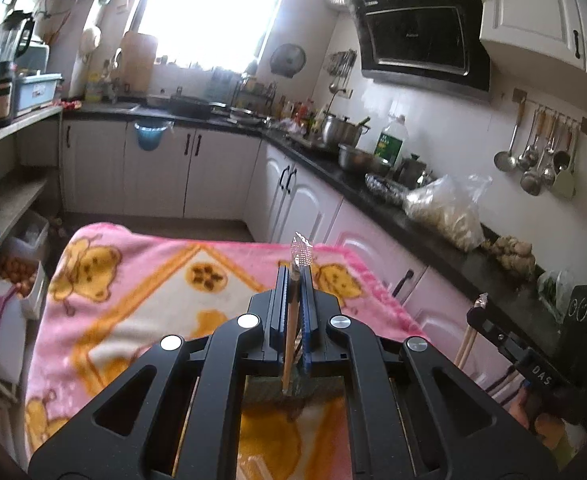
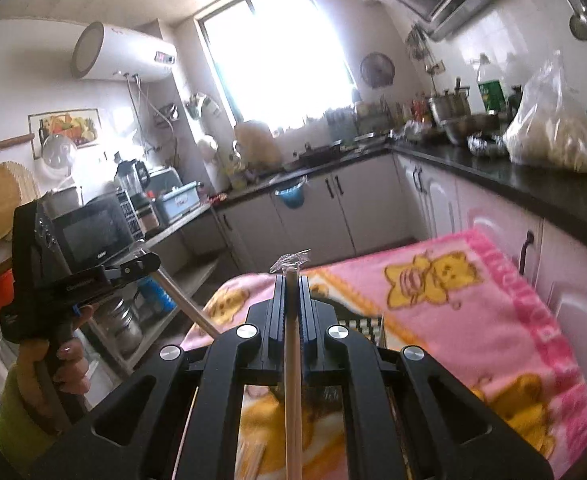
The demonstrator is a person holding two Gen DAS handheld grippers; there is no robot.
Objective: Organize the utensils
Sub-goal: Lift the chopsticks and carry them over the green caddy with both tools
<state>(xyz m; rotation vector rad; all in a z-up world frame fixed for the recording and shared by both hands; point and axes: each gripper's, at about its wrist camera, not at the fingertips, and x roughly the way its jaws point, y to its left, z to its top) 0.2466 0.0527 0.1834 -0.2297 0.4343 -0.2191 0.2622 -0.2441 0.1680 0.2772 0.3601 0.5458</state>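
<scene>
My left gripper point(image 1: 294, 270) is shut on a thin wooden chopstick point(image 1: 290, 344) with a clear wrapper at its tip, held above the pink blanket point(image 1: 141, 280). My right gripper point(image 2: 292, 280) is shut on another wooden chopstick point(image 2: 292, 380) with a crumpled clear wrapper at its top. The right gripper shows at the right edge of the left wrist view point(image 1: 478, 312), gripping its stick. The left gripper shows at the left of the right wrist view point(image 2: 149, 266), held by a hand in a green sleeve. A dark mesh utensil holder point(image 2: 363, 326) peeks from behind the right gripper.
A black countertop point(image 1: 373, 188) runs along the right with pots, a green bottle point(image 1: 391, 142) and a plastic bag point(image 1: 445, 208). Ladles hang on the wall point(image 1: 541, 156). Shelves with a microwave point(image 2: 93, 236) stand at the left. White cabinets point(image 1: 153, 172) line the far wall.
</scene>
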